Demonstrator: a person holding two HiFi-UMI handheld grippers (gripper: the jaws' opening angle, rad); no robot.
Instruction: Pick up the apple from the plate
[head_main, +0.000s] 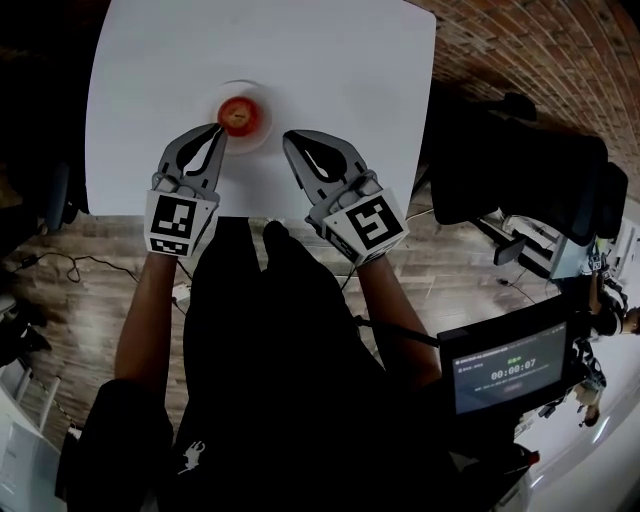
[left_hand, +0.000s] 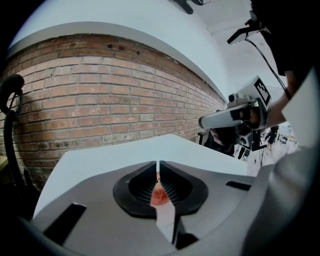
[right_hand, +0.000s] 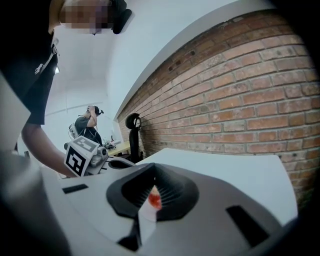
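Note:
A red apple (head_main: 240, 115) sits on a small white plate (head_main: 266, 130) on the white table (head_main: 330, 60), near its front edge. My left gripper (head_main: 220, 131) is shut and empty, with its tip just at the plate's near-left rim. My right gripper (head_main: 289, 139) is also shut and empty, a little to the right of the plate. In the left gripper view the apple (left_hand: 160, 197) shows as a red patch through the slit between the closed jaws of the left gripper (left_hand: 158, 163). Through the closed right gripper (right_hand: 154, 178), the right gripper view gives the same glimpse of the apple (right_hand: 155, 200).
A brick wall (left_hand: 100, 100) stands beyond the table's far side. A black chair (head_main: 520, 165) is at the table's right, and a screen with a timer (head_main: 510, 368) lies lower right. Cables (head_main: 60, 262) run over the wooden floor at left. A person (right_hand: 89, 127) stands far off.

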